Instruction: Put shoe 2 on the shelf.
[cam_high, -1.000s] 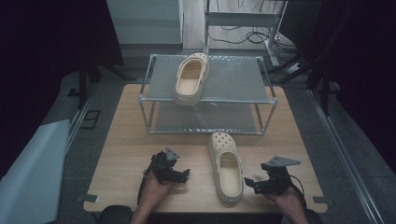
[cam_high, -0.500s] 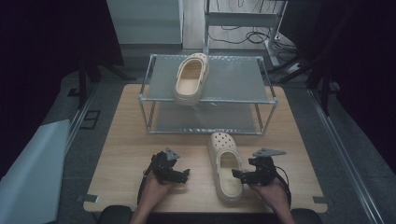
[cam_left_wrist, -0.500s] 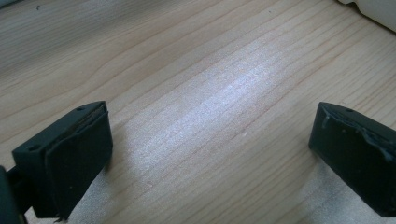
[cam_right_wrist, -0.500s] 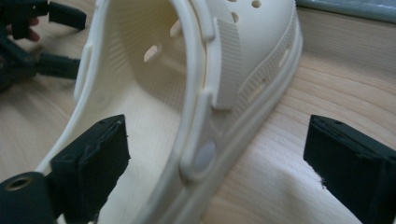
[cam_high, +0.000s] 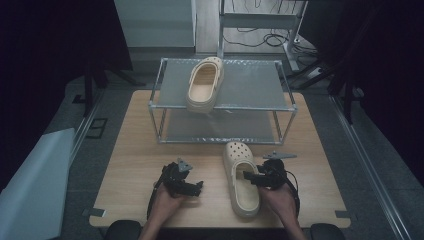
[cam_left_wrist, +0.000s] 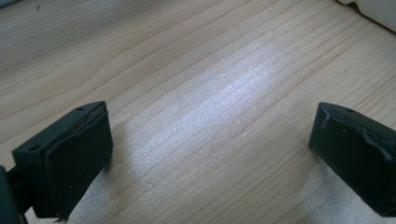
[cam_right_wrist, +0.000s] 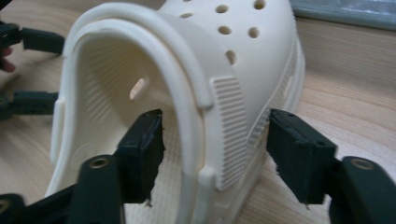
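Observation:
A cream clog (cam_high: 241, 182) lies on the wooden table (cam_high: 135, 165), toe toward the rack. My right gripper (cam_high: 251, 179) reaches in from its right side. In the right gripper view the clog's (cam_right_wrist: 261, 56) side wall stands between the jaws of that gripper (cam_right_wrist: 215, 149), one jaw inside the shoe and one outside. The jaws have just been closing, and a thin gap still shows at each pad. My left gripper (cam_high: 197, 187) rests on the table left of the clog, jaws wide apart (cam_left_wrist: 210, 154) over bare wood. A second cream clog (cam_high: 205, 82) lies on the rack's top shelf.
A metal-framed two-shelf rack (cam_high: 220, 107) stands at the back of the table, its lower shelf bare. A pale sheet (cam_high: 30, 185) lies on the floor at the left. Cables (cam_high: 260, 37) run behind the rack.
My right gripper has moved left to the clog's side, and its jaws have narrowed around the side wall. The left gripper has stayed in place.

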